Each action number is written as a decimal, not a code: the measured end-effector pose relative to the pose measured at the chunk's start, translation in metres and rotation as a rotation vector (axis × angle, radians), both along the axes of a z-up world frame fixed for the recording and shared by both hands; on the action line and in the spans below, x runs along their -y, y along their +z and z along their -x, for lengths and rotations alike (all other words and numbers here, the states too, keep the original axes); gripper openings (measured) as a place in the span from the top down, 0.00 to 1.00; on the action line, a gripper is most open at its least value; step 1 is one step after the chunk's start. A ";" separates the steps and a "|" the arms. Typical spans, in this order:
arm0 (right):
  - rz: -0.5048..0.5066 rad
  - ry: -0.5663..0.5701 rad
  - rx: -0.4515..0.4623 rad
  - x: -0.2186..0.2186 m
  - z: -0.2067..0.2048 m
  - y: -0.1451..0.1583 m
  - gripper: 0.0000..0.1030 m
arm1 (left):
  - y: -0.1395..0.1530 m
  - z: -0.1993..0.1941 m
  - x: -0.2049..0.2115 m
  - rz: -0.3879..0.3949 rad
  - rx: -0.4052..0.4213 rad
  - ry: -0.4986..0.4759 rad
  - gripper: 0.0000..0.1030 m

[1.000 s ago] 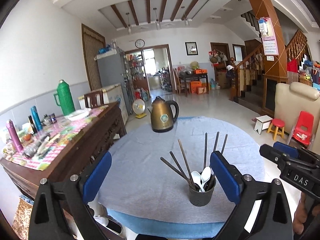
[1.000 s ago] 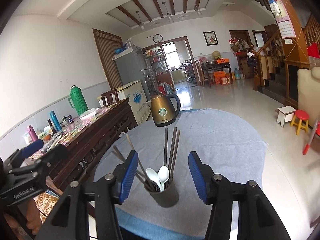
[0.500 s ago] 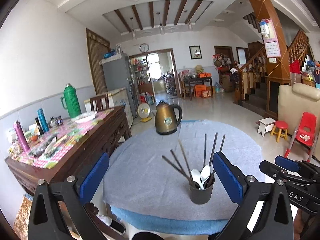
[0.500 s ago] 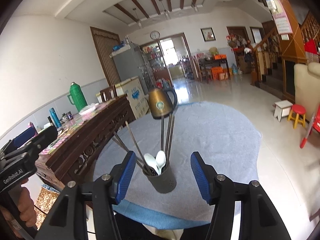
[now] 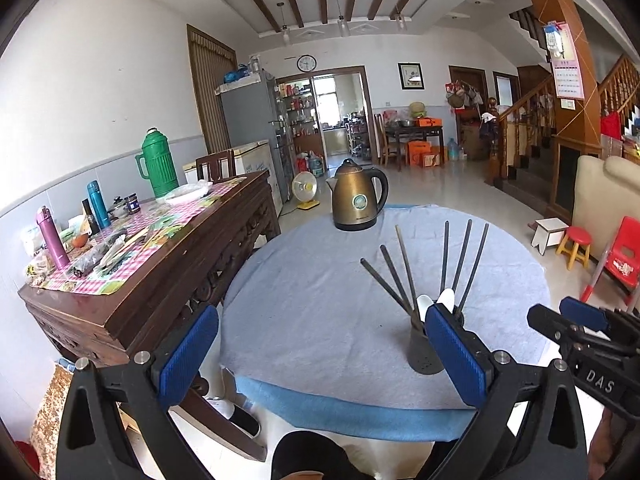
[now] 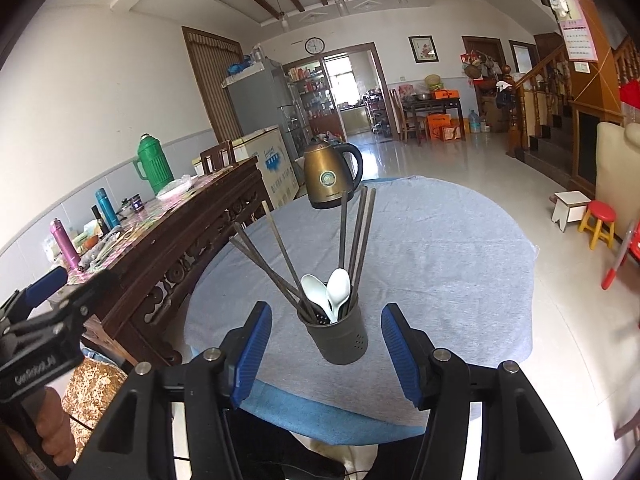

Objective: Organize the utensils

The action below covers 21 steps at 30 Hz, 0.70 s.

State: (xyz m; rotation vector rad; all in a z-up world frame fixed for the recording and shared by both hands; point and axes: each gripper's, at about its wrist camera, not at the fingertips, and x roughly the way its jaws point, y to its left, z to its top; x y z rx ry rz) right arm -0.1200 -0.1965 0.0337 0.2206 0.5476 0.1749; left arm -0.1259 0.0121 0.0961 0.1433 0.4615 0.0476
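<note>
A dark utensil holder [image 6: 341, 337] stands near the front edge of the round table with the grey-blue cloth [image 6: 440, 248]. It holds several dark chopsticks [image 6: 344, 226] and two white spoons [image 6: 332, 294]. My right gripper [image 6: 326, 354] is open and empty, just short of the holder, with a finger on each side of it in view. My left gripper [image 5: 322, 354] is open and empty, left of the holder [image 5: 422, 350], whose right side its right finger [image 5: 456, 354] hides. The chopsticks [image 5: 444, 258] fan out above.
A bronze kettle [image 5: 357, 196] stands at the table's far side. A carved wooden sideboard [image 5: 160, 264] with flasks and clutter is close on the left. Small stools and a red chair [image 5: 620, 256] are on the floor at right. The right gripper shows in the left wrist view [image 5: 588, 332].
Both grippers have pulled back and risen a little from the table. The left view has shifted left, so the holder now sits behind its right finger. The holder has not moved.
</note>
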 end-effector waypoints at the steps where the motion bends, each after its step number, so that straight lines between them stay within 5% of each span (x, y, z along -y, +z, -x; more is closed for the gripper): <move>1: 0.005 0.002 0.002 -0.002 0.000 0.001 0.41 | 0.000 0.001 -0.002 0.002 0.001 0.003 0.00; 21: 0.010 0.003 0.023 -0.002 0.010 0.011 0.41 | 0.002 0.007 -0.006 -0.002 0.014 0.019 0.00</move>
